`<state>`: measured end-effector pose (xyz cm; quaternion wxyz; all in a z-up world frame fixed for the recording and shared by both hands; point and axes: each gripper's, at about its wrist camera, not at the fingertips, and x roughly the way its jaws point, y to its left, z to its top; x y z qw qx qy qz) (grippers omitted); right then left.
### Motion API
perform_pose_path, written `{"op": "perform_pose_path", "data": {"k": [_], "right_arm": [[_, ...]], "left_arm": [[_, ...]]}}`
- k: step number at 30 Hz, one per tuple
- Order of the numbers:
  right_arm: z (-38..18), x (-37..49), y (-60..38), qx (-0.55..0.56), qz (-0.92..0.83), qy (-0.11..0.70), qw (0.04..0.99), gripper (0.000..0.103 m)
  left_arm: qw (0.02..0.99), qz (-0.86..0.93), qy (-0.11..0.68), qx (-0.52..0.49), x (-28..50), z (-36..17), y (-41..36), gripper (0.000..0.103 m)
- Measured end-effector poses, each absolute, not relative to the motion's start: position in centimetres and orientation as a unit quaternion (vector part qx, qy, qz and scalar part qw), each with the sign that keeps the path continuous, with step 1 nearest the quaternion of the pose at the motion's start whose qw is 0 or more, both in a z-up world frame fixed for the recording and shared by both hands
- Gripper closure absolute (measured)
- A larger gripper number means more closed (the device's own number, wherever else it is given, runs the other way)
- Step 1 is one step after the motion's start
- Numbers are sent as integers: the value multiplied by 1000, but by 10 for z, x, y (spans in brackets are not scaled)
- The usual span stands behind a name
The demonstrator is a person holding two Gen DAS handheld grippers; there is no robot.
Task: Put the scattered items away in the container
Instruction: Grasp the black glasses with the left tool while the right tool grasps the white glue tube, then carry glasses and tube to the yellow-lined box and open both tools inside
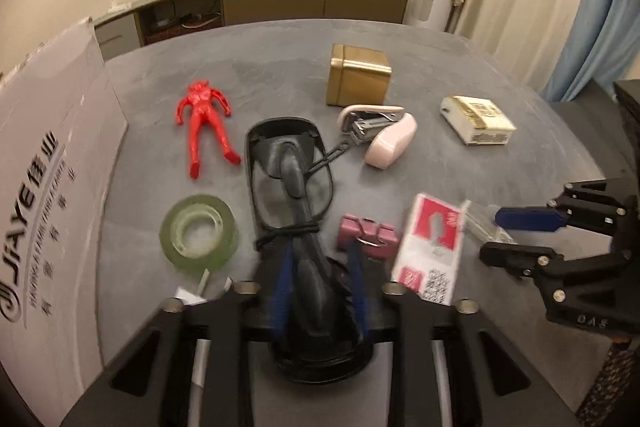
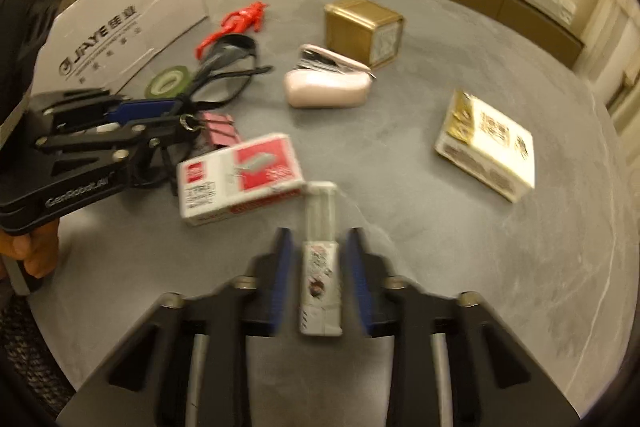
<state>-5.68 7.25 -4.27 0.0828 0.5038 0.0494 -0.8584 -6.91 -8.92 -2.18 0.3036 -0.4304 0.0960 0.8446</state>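
My left tongs [image 1: 318, 291] are clenched on a black barcode scanner [image 1: 298, 227]. Its handle, wrapped in black cord, sits between the blue pads, and its lower end is hidden behind my own rig. The scanner's hollow head [image 1: 286, 143] reaches toward 12 o'clock.

My right tongs [image 2: 316, 281] stand released, the pads apart on either side of a small clear-capped tube [image 2: 322, 267]. I cannot tell whether either pad touches it, as motion blur smears its label beyond reading.

The container, a white cardboard box [image 1: 52, 187] with printed lettering, stands at 9 o'clock in the left view, cut off by the frame edge.

On the grey, matte worktop [image 1: 400, 39], a glossy red plastic figure [image 1: 204, 123] lies at 11 o'clock. A translucent green tape roll [image 1: 199, 233] lies beside the scanner at 9 o'clock. A pink binder clip [image 1: 368, 237] lies just right of my left pads, partly hidden by one. The red-and-white carton [image 1: 430, 247], blurred, sits at 3 o'clock.

A smooth pink stapler [image 1: 380, 135], lying open with its metal track showing, rests in front of a brassy square tin [image 1: 358, 75]. A cream paper-wrapped packet [image 1: 478, 121] lies at 2 o'clock, well apart from the rest.

At the left edge of the right view, a hand [image 2: 28, 251] grips the other rig, only partly in frame.
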Motion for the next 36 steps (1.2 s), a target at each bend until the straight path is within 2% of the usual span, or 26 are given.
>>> {"op": "perform_pose_path", "data": {"k": [3,13,23,36], "right_arm": [[-33,-51,73,489,-867,42,85,83],[-8,-39,79,463,-880,-13,107,83],[-5,-34,78,455,-885,-19,101,83],[7,-37,68,415,-907,-32,69,83]], "left_arm": [[302,846,92,-429,-70,-17,-95,85],[317,858,64,-398,-54,18,-118,85],[333,869,42,-364,-45,47,-131,85],[302,896,20,-326,-45,89,-168,85]]}}
